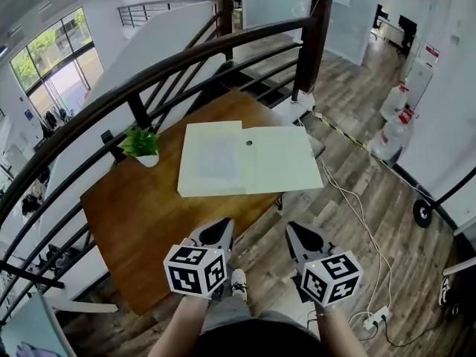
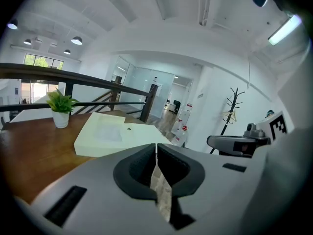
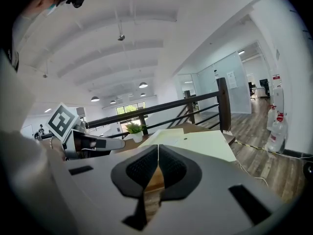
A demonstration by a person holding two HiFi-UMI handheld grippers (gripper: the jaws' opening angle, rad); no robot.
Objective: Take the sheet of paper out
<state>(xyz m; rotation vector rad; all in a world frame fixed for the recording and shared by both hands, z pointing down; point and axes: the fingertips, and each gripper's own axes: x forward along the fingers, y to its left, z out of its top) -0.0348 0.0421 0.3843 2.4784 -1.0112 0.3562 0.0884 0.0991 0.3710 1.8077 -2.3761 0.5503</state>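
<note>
- The sheet of paper cannot be picked out for sure: a faint grey rectangle shows on the left half of a flat, pale cream folder, which may be the sheet inside it.
- The folder lies flat on the wooden table, towards its far end, with a small dark round spot near its middle top; whether this is a hole or a fastener is unclear.
- A small potted plant in a white pot stands on the table just left of the folder.
- The left gripper hangs over the table's near edge, well short of the folder; its jaws are pressed together with nothing between them.
- The right gripper is held beside it over the floor, jaws likewise closed and empty.
- Each gripper's cube bears black-and-white square markers, not words.
- Water jugs on the floor at right carry red labels too small to read.
- A dark railing cuts across the table's far side.
</note>
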